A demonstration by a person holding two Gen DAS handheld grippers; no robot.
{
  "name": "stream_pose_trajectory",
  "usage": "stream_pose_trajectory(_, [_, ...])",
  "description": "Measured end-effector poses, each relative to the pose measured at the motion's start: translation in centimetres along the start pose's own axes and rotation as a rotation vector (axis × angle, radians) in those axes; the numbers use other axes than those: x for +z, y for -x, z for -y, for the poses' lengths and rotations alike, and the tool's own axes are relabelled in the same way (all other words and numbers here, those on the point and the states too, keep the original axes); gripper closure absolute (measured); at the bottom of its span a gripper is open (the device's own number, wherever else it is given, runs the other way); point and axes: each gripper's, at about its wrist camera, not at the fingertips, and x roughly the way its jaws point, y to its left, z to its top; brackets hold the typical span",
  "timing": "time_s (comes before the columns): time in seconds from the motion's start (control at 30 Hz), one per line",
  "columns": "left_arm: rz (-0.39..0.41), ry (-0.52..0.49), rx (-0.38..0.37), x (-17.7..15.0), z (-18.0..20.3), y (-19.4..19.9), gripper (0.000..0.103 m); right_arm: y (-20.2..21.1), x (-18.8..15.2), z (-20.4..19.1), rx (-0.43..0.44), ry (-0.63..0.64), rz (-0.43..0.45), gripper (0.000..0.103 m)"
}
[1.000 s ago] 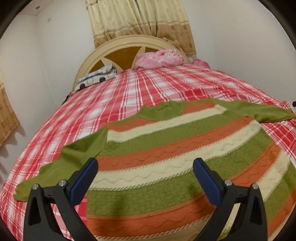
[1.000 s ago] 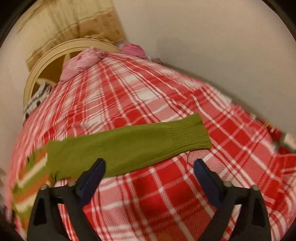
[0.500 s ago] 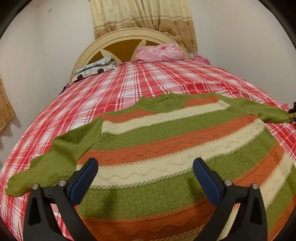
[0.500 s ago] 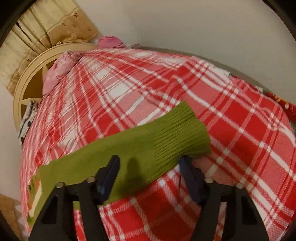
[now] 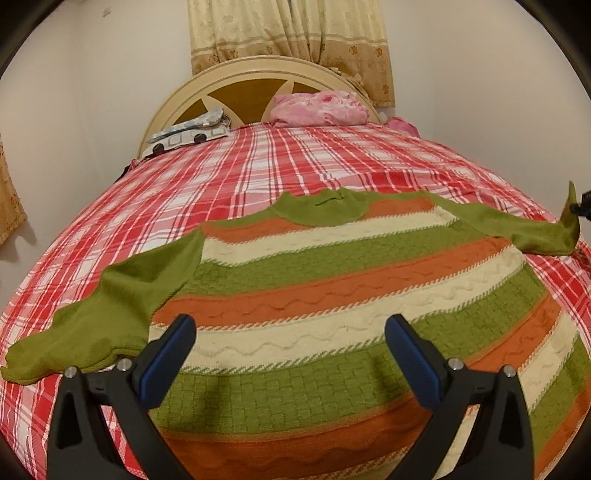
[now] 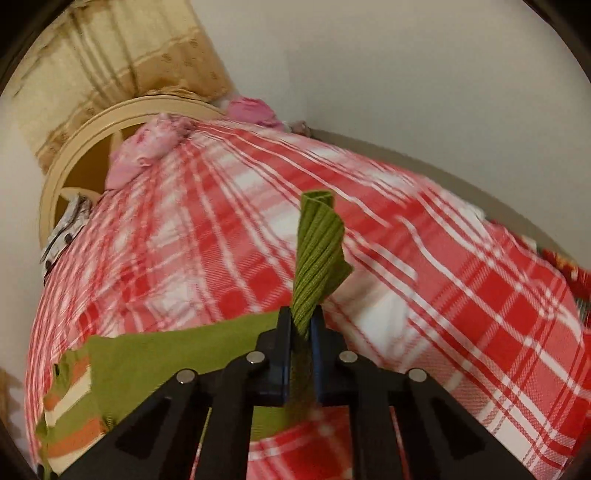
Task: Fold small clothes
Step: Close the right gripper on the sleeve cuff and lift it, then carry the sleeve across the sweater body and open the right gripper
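Note:
A striped sweater (image 5: 351, 295) in green, orange and cream lies flat on the red plaid bed (image 5: 295, 166), neck toward the headboard. Its left green sleeve (image 5: 110, 310) lies spread out to the left. My left gripper (image 5: 291, 354) is open and empty, hovering over the sweater's lower body. My right gripper (image 6: 301, 325) is shut on the ribbed cuff of the right green sleeve (image 6: 317, 254), and the cuff stands up above the bed. In the left wrist view that sleeve end (image 5: 565, 229) is lifted at the far right edge.
A cream round headboard (image 5: 258, 81) stands at the far end with a pink pillow (image 5: 317, 107) and a patterned cloth (image 5: 188, 133) by it. Beige curtains (image 5: 291, 33) hang behind. A white wall (image 6: 406, 92) runs along the bed's right side.
My right gripper closed on the right sleeve's cuff and lifted it off the bed. The left gripper stayed open over the sweater, with the view shifting slightly.

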Motion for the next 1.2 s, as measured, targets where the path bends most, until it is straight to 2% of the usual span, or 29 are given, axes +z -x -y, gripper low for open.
stream_pose_trajectory(0.27, [0.01, 0.03, -0.019, 0.0, -0.7, 0.3, 0.0, 3.2, 1.3, -8.5, 0.101, 0.135, 0.076, 0.095])
stream_pose_trajectory(0.63, [0.039, 0.053, -0.038, -0.2, -1.2, 0.9, 0.0, 7.2, 0.1, -21.5, 0.277, 0.293, 0.135, 0.095])
stream_pose_trajectory(0.87, [0.04, 0.099, -0.06, -0.3, -2.2, 0.9, 0.0, 8.1, -2.4, -29.1, 0.373, 0.394, 0.118, 0.095])
stream_pose_trajectory(1.2, [0.077, 0.151, -0.045, -0.3, -3.7, 1.5, 0.0, 6.9, -9.3, -37.9, 0.47, 0.518, 0.043, 0.095])
